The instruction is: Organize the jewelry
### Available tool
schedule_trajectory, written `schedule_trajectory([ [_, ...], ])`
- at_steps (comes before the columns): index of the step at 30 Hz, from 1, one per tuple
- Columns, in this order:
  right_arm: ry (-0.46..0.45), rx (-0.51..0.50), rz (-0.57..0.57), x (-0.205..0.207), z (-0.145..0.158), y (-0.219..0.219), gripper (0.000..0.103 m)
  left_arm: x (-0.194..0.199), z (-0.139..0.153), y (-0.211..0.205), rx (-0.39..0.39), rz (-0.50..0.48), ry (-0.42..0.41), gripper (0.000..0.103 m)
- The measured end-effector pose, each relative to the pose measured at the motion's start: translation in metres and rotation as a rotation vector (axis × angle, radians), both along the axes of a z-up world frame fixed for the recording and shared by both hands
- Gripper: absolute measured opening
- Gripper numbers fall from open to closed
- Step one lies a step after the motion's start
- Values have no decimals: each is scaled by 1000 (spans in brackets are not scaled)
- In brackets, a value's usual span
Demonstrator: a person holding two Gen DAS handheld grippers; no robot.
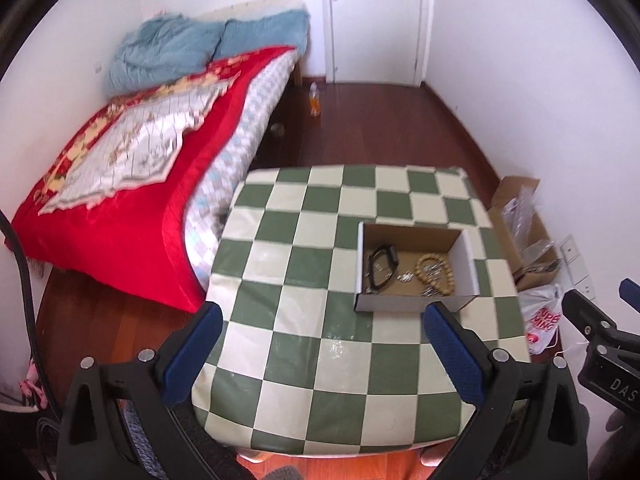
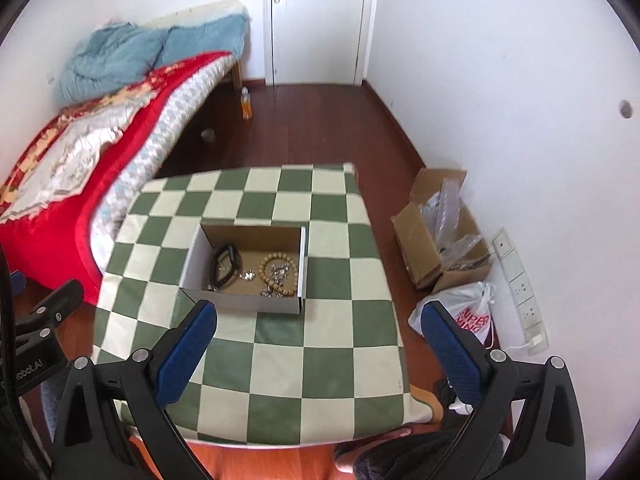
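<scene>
The table, covered by a green-and-cream checked cloth, stands on a dark wooden floor. An open cardboard box sits directly on the cloth, towards the far right of the top. The near part of the cloth lies bare, with glare spots in the left wrist view.

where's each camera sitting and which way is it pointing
Left wrist: on the left claw, looking across the checked table at the box; both blue fingers show, the right claw at the edge.
Right wrist: on the right claw, same direction; the left claw shows at left.
Shared: table, box, bead bracelet, bed, door.
</scene>
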State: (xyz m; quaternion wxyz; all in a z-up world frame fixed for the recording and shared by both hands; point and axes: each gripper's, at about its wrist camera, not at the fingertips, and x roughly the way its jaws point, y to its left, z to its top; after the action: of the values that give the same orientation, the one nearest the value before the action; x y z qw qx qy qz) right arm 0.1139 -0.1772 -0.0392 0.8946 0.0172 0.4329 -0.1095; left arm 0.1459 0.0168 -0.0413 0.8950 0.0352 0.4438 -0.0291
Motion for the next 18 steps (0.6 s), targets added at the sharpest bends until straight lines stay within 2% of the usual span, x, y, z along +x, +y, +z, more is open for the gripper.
schedule_trajectory([
  [9, -124, 4, 12, -52, 60, 12, 103, -41, 52, 7, -53, -13, -81, 103],
  [13, -156, 1, 8, -67, 80, 12, 103, -53, 67, 8, -55, -18, -98, 103],
  [18, -151, -9, 4, -71, 92, 12, 103, -60, 83, 9, -56, -15, -102, 103],
])
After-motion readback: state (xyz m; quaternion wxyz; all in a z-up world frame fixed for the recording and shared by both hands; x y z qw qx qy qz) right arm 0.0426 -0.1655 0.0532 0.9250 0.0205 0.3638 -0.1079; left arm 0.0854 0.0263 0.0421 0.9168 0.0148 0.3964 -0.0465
